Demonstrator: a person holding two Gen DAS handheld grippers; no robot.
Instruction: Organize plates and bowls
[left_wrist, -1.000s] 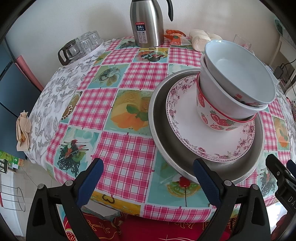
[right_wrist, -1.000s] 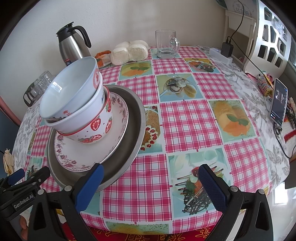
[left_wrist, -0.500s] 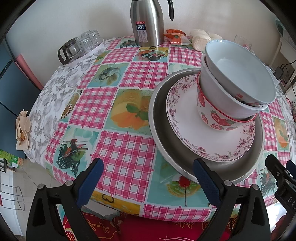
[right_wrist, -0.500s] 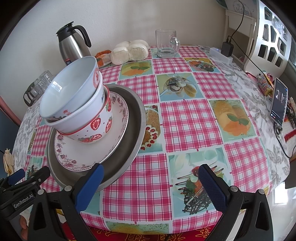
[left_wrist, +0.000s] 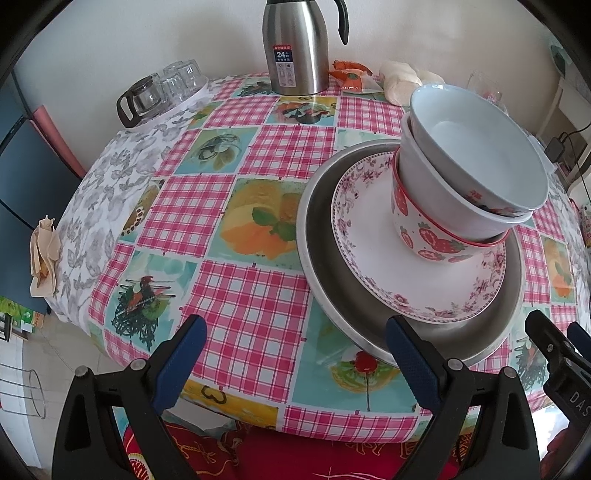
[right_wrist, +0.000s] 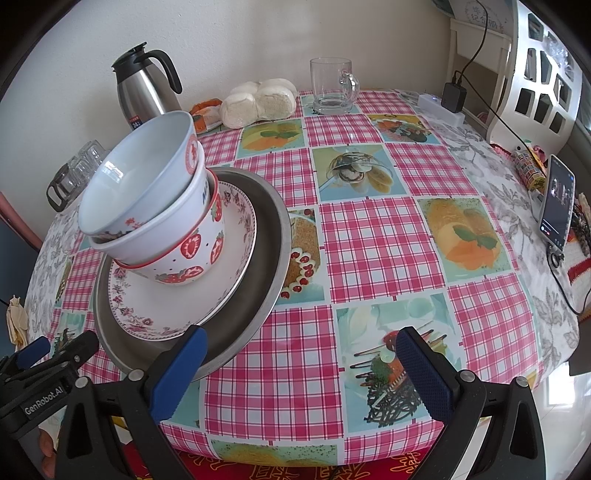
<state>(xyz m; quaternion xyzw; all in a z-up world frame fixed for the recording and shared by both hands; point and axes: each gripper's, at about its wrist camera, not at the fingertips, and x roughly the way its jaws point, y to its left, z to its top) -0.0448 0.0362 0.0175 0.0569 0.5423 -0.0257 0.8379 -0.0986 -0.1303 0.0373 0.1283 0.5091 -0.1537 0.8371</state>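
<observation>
The table (right_wrist: 373, 236) is stretching ahead of both grippers, its checked cloth reaching to the wall. The tray (left_wrist: 321, 258) is sitting ahead and to the right of the left gripper (left_wrist: 291, 360), whose right fingertip is lying just at the near rim; it is lying ahead and to the left of the right gripper (right_wrist: 301, 363), whose left fingertip is overlapping that rim in view. Whether either pad is touching metal I cannot tell.

Both grippers are hanging spread wide, holding nothing.

The plate (left_wrist: 373, 254) is resting inside the tray, and the strawberry bowl (left_wrist: 424, 236) is standing on it. Two white bowls (left_wrist: 480, 177) are nesting in that bowl, leaning toward the left gripper's right.

The stack already looks gathered, so the risk is probably in disturbing it. Nudging the tray rim with an open finger could be enough to slide the tilted top bowls off. Lifting the tray from one side only would likely be tipping everything, since the weight is sitting off-centre.

The flask (left_wrist: 295, 48) is standing far ahead, well clear.
</observation>
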